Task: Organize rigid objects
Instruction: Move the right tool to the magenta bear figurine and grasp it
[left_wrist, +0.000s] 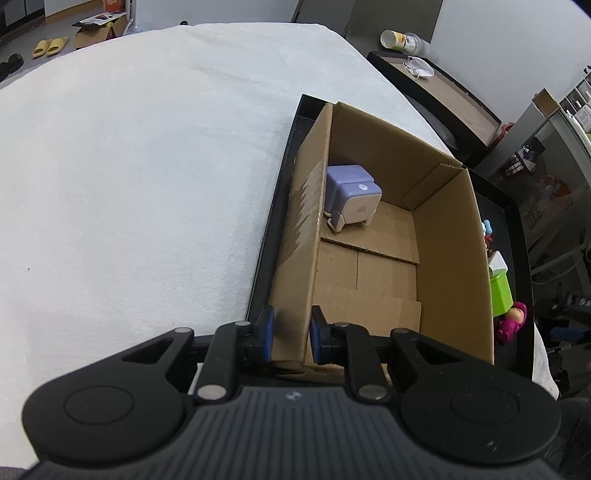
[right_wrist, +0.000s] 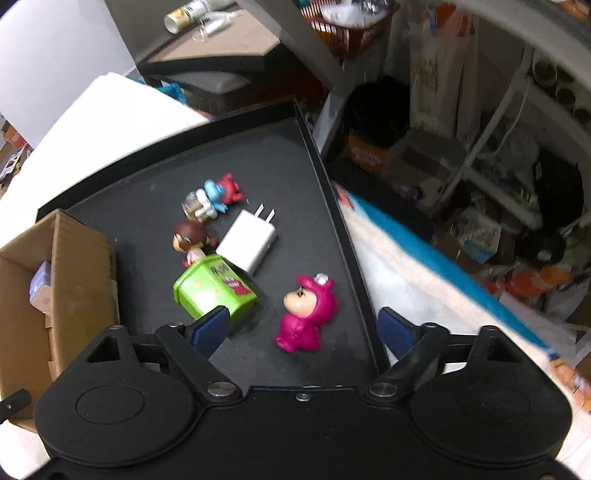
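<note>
The left gripper (left_wrist: 291, 338) is pinched onto the near corner of the open brown cardboard box (left_wrist: 450, 258), one blue pad outside the wall and one inside, steadying it on the shallow black tray (right_wrist: 325, 177). Inside the box, in the far left corner, sits a small lilac plastic box-shaped gadget (left_wrist: 352, 197). The right gripper (right_wrist: 303, 330) hangs over the tray with its jaws spread wide and nothing between them.

The magenta hooded toy figure (right_wrist: 304, 314) lies right in that gap, just ahead of the pads, so I'd guess it's the next pick. To do it well, drop straight down, centre the pads on its rounded body and squeeze gently, as it may roll. The left pad is almost against the lime-green plastic bin-shaped toy (right_wrist: 214, 290), so watch it doesn't nudge that. Farther off lie a white wall charger with two prongs (right_wrist: 249, 240), a brown-haired doll figure (right_wrist: 190, 238) and a blue-and-red figure (right_wrist: 218, 195).
</note>
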